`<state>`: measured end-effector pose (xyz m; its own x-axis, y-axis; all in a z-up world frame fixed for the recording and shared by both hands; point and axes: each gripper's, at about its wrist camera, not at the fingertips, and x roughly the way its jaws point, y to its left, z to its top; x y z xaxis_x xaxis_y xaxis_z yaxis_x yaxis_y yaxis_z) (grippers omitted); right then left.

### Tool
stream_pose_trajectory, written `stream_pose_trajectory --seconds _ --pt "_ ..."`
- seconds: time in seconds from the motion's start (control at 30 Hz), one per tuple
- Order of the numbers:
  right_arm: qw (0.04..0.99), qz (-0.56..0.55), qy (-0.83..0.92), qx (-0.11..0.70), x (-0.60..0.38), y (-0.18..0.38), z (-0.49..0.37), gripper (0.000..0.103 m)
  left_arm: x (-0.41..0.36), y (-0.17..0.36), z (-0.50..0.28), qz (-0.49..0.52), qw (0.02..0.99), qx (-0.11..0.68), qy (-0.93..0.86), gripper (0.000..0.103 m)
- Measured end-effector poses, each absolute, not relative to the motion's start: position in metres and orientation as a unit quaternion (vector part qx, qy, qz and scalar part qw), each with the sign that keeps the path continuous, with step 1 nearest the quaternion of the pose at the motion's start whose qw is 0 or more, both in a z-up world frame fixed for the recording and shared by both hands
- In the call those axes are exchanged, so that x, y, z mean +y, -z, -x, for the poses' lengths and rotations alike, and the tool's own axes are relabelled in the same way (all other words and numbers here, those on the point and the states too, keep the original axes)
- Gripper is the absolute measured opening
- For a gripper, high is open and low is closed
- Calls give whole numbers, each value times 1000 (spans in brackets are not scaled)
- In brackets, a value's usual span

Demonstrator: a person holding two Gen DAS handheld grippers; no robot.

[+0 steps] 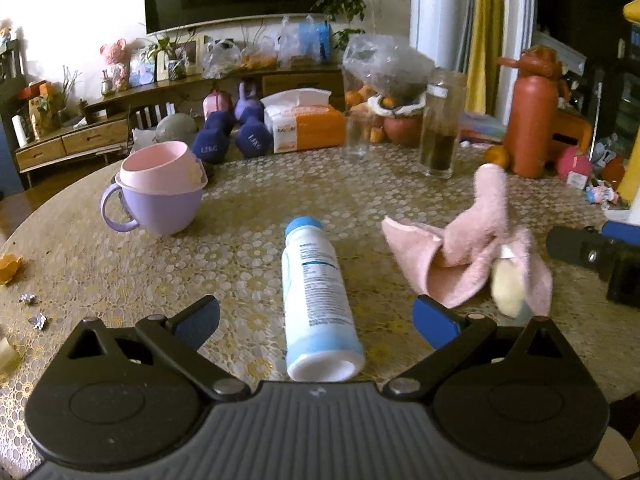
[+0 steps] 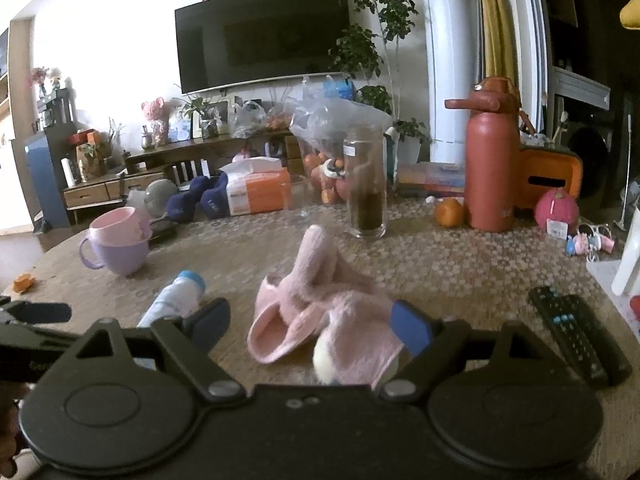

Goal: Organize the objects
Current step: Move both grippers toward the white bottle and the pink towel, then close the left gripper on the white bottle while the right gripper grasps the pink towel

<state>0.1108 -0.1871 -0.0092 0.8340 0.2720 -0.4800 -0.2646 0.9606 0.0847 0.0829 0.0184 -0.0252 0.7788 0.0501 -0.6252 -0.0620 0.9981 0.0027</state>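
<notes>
White plastic bottle (image 1: 318, 300) lies on the bench at lower centre, lined up between your wide left tongs (image 1: 316, 318). Your right tongs (image 2: 312, 326), wide too, straddle the pink towel (image 2: 320, 312), probably for grabbing.

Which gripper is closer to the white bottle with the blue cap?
Left. The left gripper is open with the bottle lying between its fingers; the right gripper sits off to the bottle's right, over the pink cloth.
</notes>
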Motion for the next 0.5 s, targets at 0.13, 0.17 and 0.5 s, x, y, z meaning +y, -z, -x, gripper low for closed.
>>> stream_pose_trajectory --seconds 0.13,0.17,0.5 --pt "957 12 -137 257 -183 16 -131 87 24 33 -97 10 939 343 -38 103" --pt "955 15 -136 264 -181 18 -139 87 25 35 -101 10 937 347 -39 103" --pt "945 50 -139 293 -158 36 -200 88 30 51 -125 11 928 370 -49 103"
